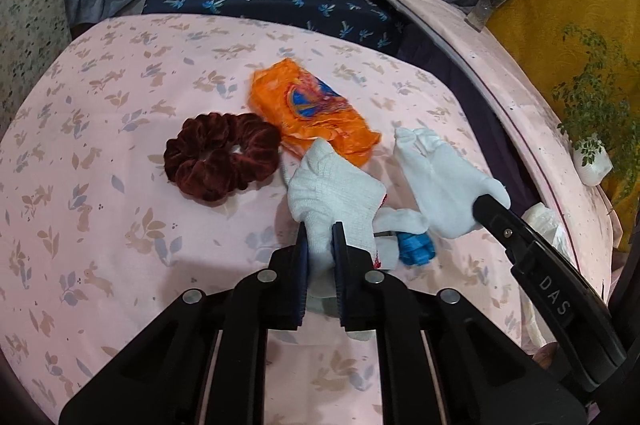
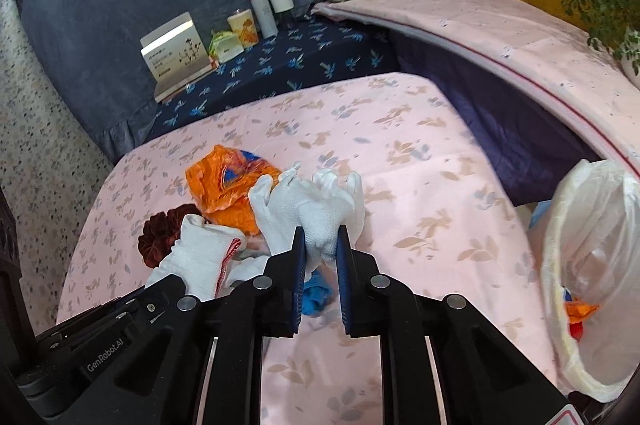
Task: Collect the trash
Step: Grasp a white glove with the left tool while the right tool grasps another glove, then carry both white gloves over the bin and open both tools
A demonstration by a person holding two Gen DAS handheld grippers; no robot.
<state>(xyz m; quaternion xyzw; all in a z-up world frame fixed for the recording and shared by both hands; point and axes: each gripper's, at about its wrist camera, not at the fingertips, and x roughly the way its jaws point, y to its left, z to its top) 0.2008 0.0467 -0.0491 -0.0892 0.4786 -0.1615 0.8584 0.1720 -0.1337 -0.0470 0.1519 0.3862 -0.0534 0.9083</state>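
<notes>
Knit cotton, soft and light: my left gripper (image 1: 320, 245) clamped one glove (image 1: 332, 185) by its cuff, right gripper (image 2: 320, 245) pinched another glove (image 2: 320, 201), both above the sheet (image 1: 120, 205); bin (image 2: 560, 305) beside.

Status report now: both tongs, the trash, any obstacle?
Left tongs shut on knit glove. Right tongs shut on white glove. Orange wrapper on bed, beside scrunchie. Bin bag open at right, path unobstructed.
</notes>
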